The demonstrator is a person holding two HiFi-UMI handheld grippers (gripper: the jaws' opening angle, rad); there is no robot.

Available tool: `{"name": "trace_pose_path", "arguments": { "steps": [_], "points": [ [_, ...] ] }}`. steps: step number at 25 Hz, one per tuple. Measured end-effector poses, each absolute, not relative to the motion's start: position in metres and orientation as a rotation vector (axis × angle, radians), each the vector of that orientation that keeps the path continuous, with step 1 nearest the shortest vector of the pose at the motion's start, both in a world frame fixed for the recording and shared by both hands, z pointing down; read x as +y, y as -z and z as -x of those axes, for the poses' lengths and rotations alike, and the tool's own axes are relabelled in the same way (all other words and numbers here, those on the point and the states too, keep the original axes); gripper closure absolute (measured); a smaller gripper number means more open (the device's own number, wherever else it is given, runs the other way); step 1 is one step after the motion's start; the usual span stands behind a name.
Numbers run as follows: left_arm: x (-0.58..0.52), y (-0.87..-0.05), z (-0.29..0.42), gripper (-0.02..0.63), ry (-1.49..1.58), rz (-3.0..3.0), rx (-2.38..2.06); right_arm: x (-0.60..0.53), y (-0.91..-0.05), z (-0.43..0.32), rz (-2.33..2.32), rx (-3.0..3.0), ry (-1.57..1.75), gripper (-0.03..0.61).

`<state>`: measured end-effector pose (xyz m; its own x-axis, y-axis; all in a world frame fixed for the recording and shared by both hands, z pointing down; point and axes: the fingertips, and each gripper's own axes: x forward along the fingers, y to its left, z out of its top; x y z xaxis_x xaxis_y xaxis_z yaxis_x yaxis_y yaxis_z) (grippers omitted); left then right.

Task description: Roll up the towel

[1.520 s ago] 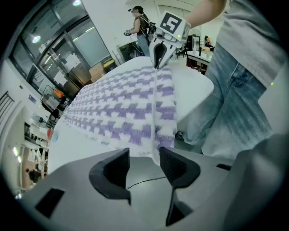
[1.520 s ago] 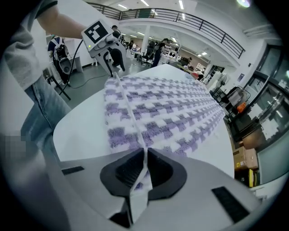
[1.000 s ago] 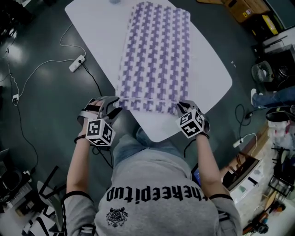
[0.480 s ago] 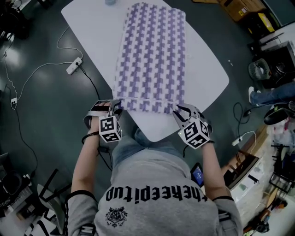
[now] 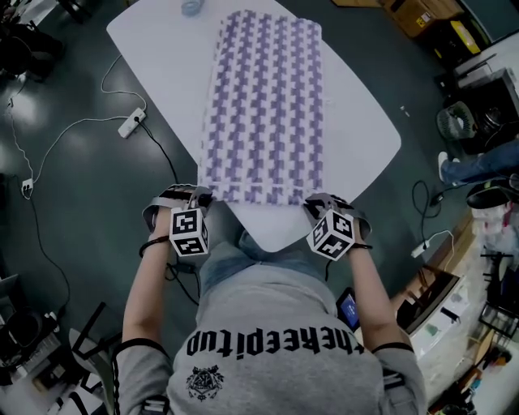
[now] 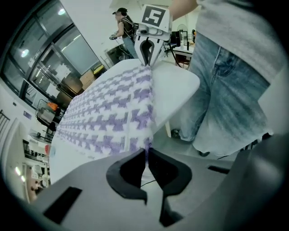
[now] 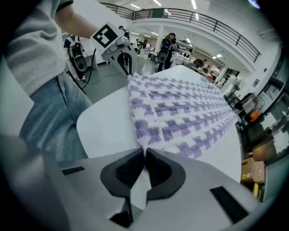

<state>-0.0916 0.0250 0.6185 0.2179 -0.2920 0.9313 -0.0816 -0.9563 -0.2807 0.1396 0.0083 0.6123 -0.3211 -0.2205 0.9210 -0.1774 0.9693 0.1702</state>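
A purple-and-white checked towel (image 5: 263, 105) lies flat along the white table (image 5: 162, 57), its near edge at the table's front end. My left gripper (image 5: 199, 195) is at the near left corner. In the left gripper view its jaws are closing, and the pads (image 6: 147, 151) pinch the towel (image 6: 108, 117) corner. My right gripper (image 5: 313, 204) is at the near right corner. Its jaws are closing too, and the towel (image 7: 180, 113) corner runs between the pads of this gripper (image 7: 144, 153). Each gripper view shows the other gripper across the edge: the right gripper (image 6: 148, 49), the left gripper (image 7: 126, 65).
The person's legs stand right against the table's near end. A power strip (image 5: 130, 117) and cables lie on the dark floor at the left. Boxes (image 5: 438, 16) and equipment crowd the right side. A small bluish object (image 5: 190, 6) sits at the table's far end.
Both grippers have closed in on the towel's near corners. The left one sank and its jaws went from wide to pinched on the corner. The right one shifted sideways and rolled.
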Motion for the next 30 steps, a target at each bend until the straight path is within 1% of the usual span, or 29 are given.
{"name": "trace_pose_path", "arguments": {
  "steps": [6,10,20,30],
  "points": [
    [0.072,-0.608,0.083,0.589,1.814,2.502,0.155,0.054,-0.602,-0.149,-0.142,-1.945,-0.209,0.561],
    [0.075,-0.614,0.083,0.588,1.829,2.599,0.133,0.053,-0.604,-0.149,-0.13,-1.956,-0.297,0.56],
    [0.033,-0.604,0.088,0.588,1.835,2.747,0.24,-0.005,-0.588,-0.148,-0.286,-1.998,-0.268,0.56],
    [-0.014,-0.61,0.094,0.586,1.926,2.544,0.25,-0.047,-0.6,-0.144,-0.36,-1.896,-0.098,0.558]
  ]
}}
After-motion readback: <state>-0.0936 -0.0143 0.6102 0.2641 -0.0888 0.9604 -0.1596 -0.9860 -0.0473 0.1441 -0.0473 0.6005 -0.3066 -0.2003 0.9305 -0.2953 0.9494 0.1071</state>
